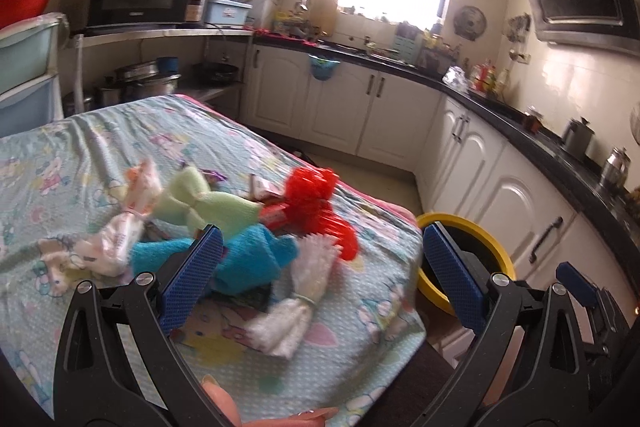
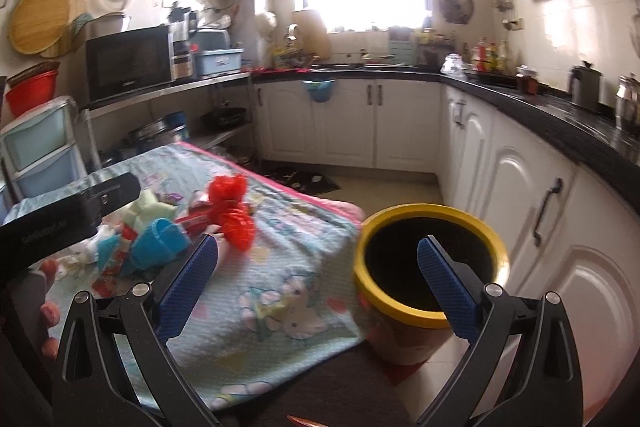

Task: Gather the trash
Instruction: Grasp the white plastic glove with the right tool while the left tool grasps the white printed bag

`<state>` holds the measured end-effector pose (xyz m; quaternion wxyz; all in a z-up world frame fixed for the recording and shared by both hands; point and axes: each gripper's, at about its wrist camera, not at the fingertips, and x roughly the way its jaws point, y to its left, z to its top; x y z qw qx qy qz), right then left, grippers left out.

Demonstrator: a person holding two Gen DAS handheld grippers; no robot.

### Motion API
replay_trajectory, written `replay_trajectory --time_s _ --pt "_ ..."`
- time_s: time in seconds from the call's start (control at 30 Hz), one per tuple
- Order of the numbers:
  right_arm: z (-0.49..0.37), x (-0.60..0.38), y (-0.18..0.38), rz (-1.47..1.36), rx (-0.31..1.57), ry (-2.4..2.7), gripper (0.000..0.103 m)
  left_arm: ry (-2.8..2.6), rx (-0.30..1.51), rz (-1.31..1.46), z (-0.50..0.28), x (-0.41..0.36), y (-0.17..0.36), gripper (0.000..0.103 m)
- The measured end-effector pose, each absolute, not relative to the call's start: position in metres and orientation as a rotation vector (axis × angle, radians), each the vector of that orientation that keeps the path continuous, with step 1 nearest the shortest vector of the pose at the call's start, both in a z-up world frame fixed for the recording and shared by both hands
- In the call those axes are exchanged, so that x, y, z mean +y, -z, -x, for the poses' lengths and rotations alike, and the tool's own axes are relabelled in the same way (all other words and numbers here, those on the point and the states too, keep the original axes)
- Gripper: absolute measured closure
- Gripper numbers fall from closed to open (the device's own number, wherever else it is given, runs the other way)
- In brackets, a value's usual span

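trash (image 1: 224, 239) heaped on patterned cloth (image 1: 100, 147) over worktop: red plastic bag (image 1: 320, 203), blue rag (image 1: 248, 259), green rag (image 1: 200, 199), white wrappers (image 1: 116, 239). yellow-rimmed bin (image 2: 428, 259) on floor just beside worktop edge. left gripper (image 1: 320, 267) jaws apart, empty, above heap. right gripper (image 2: 316, 275) jaws apart, empty, near bin.

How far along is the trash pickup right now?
Nothing looks done: the yellow-rimmed bin shows only a dark inside. Nothing is in hand; both the left gripper and right gripper are open and empty. The red bag, blue cloth and wrappers remain on the table.
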<state>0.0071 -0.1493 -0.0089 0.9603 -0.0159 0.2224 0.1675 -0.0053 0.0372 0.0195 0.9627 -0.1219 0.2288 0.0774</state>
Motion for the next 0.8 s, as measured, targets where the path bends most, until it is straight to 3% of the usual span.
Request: replay_trajectory --time_s 0.8 --pt "-0.067 -0.047 0.027 0.029 0.658 -0.546 0.006 -0.475 0.465 0.35 0.017 0.181 -0.016 0.011"
